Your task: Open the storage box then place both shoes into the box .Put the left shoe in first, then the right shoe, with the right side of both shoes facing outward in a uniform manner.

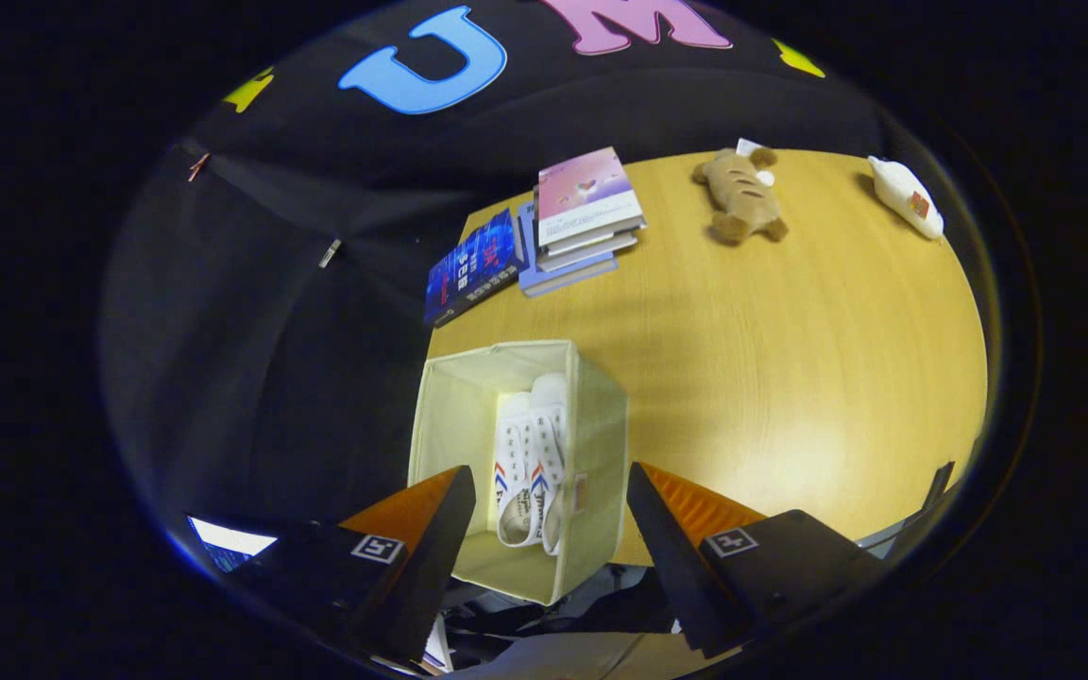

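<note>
A pale cream fabric storage box (601,416) stands open at the near left corner of the wooden table (790,359). Two white shoes lie inside it side by side on their sides, the left one (512,463) and the right one (549,444), both with red and blue stripes showing. My gripper (549,510) hovers above the box, open, with nothing between its fingers. The shoes show in the gap between the fingers, well below them.
A stack of books (582,217) and a dark blue book (473,264) lie at the table's far left corner. A brown plush toy (740,196) and a white plush toy (905,195) lie along the far edge. Clutter lies below the table's near edge.
</note>
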`<state>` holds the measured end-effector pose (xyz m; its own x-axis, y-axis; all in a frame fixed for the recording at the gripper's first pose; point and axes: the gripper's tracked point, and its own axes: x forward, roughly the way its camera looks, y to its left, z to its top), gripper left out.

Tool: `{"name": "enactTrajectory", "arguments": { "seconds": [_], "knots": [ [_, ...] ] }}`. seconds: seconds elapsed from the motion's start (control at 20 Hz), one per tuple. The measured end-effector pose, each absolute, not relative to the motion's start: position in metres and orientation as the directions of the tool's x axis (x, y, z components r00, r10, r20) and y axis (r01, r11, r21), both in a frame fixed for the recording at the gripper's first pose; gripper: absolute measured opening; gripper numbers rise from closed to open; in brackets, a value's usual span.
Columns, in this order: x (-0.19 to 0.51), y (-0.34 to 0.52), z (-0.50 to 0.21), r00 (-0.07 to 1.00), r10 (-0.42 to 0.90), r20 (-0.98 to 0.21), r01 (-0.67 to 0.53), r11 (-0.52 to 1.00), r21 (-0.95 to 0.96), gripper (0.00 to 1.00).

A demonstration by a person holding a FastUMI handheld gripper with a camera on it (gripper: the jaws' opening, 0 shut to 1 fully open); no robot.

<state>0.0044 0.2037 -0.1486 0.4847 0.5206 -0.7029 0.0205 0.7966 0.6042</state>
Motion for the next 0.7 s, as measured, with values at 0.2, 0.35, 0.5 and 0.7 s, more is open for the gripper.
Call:
{"name": "enactTrajectory", "arguments": {
  "seconds": [0.2,0.35,0.5,0.7],
  "knots": [
    [0.027,0.135,-0.12,0.672,0.368,-0.643,0.025,0.856,0.517,0.99],
    [0.034,0.082,-0.096,0.776,0.239,-0.584,0.047,0.901,0.432,0.99],
    [0.034,0.032,-0.077,0.844,0.112,-0.524,0.08,0.94,0.331,0.99],
    [0.03,-0.015,-0.055,0.903,-0.01,-0.43,0.114,0.97,0.217,0.99]
  ]
}}
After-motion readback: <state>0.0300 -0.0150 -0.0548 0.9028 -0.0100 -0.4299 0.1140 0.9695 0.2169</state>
